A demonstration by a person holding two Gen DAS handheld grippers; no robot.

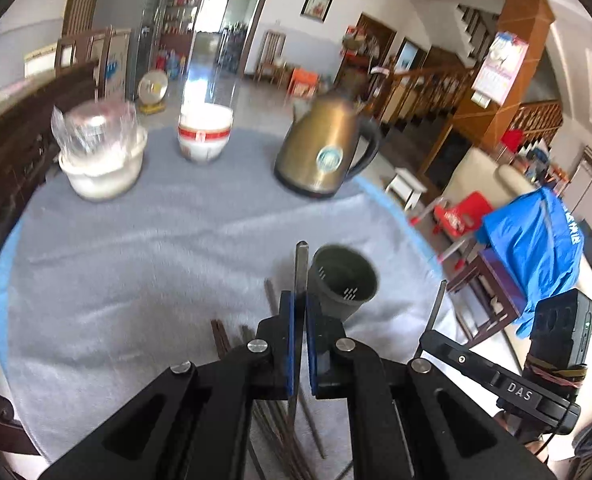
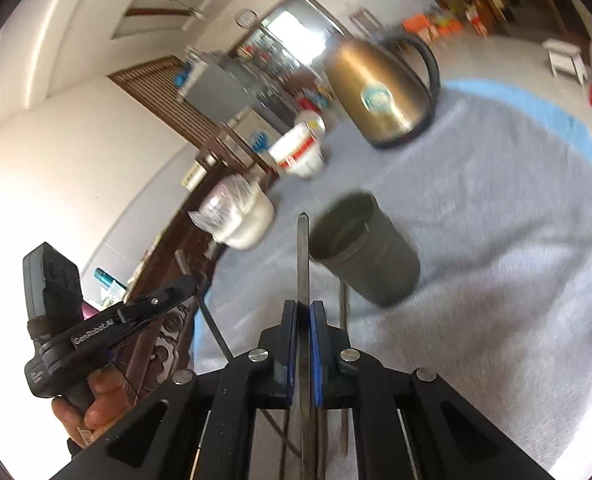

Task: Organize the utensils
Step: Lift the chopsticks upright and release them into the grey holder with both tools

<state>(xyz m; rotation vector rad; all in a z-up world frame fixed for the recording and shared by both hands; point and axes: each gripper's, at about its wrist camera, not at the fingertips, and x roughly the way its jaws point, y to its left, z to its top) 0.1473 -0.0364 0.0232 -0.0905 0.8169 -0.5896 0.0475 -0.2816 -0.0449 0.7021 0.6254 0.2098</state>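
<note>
My left gripper (image 1: 299,300) is shut on a grey metal chopstick (image 1: 301,268) that sticks up past its blue pads. Just to its right a dark green utensil cup (image 1: 343,280) stands upright on the grey tablecloth. Several brown chopsticks (image 1: 271,300) lie on the cloth below the gripper. My right gripper (image 2: 304,308) is shut on another grey metal chopstick (image 2: 303,256), with the green cup (image 2: 366,248) right of its tip. Each gripper shows in the other's view: the right one (image 1: 432,336) with its chopstick, the left one (image 2: 180,288) with its own.
A gold kettle (image 1: 324,148), a white bowl with a red band (image 1: 204,136) and a white tub under plastic wrap (image 1: 100,160) stand at the far side of the round table (image 1: 96,260). The table's blue edge (image 1: 400,212) curves close on the right; dark wooden chairs stand left.
</note>
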